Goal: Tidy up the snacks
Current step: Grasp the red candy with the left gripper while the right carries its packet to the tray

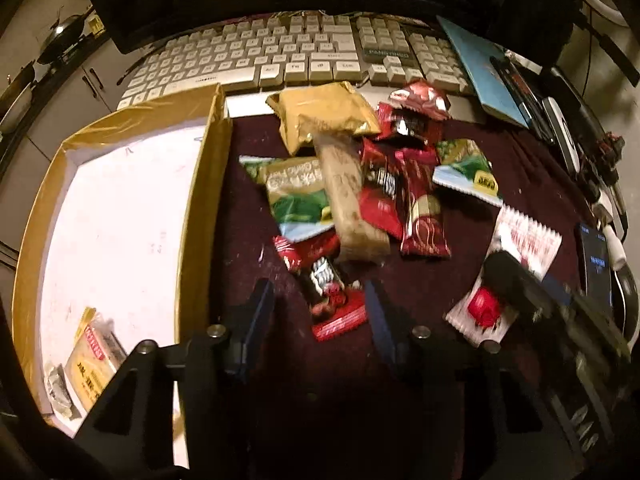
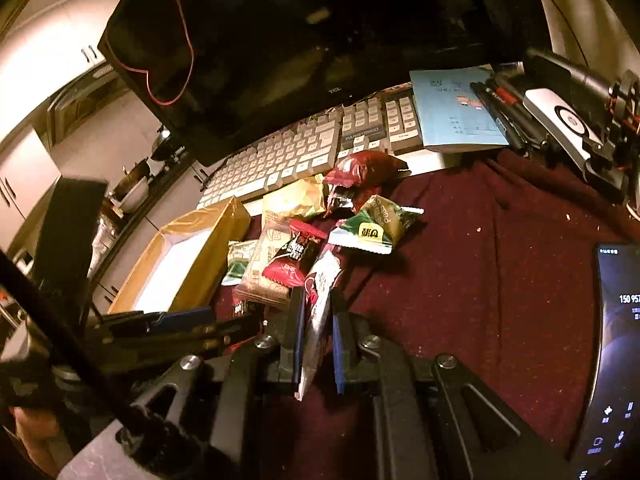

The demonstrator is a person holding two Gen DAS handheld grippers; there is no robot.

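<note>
A pile of snack packets [image 1: 352,184] lies on the dark red cloth, also in the right wrist view [image 2: 312,232]. My left gripper [image 1: 320,304] is open, its fingers either side of a small red and black packet [image 1: 332,300]. My right gripper [image 2: 316,316] is shut on a white and red packet [image 2: 318,320], held on edge above the cloth; it also shows in the left wrist view [image 1: 516,272]. A gold-edged cardboard box [image 1: 200,184] with a white floor stands left of the pile and holds a yellow packet [image 1: 94,364].
A white keyboard [image 1: 280,56] and a dark monitor [image 2: 320,40] stand behind the pile. A blue booklet [image 2: 452,108] and pens lie at the back right. A phone [image 2: 616,352] lies at the right edge.
</note>
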